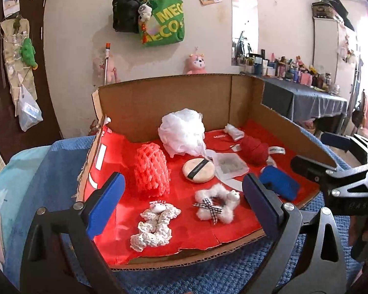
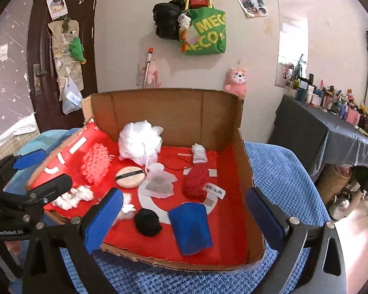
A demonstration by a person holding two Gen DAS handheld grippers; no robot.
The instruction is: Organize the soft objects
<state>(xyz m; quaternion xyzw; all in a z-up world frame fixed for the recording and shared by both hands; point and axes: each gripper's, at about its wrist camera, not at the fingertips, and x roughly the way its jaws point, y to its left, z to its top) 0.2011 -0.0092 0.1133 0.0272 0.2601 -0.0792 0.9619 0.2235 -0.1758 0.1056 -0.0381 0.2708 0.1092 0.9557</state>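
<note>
Left tongs (image 1: pixel 181 210) spread wide, empty; right tongs (image 2: pixel 184 216) still widening, nothing btwn them. In the box (image 2: pixel 245 152): 1 white pouf (image 2: pixel 138 142), 1 powder puff (image 2: pixel 129 174), 1 blue cloth (image 2: pixel 191 227), 1 black ball (image 2: pixel 147 221).

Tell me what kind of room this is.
Probably a bedroom at home: bags hang on the wall, a pink plush toy sits behind the cardboard box, and a side table holds cosmetics.

Left hand-held gripper (image 1: pixel 181 193) jaws wide, empty; right hand-held gripper (image 2: pixel 184 212) jaws wide, empty, both tilted downward.
</note>
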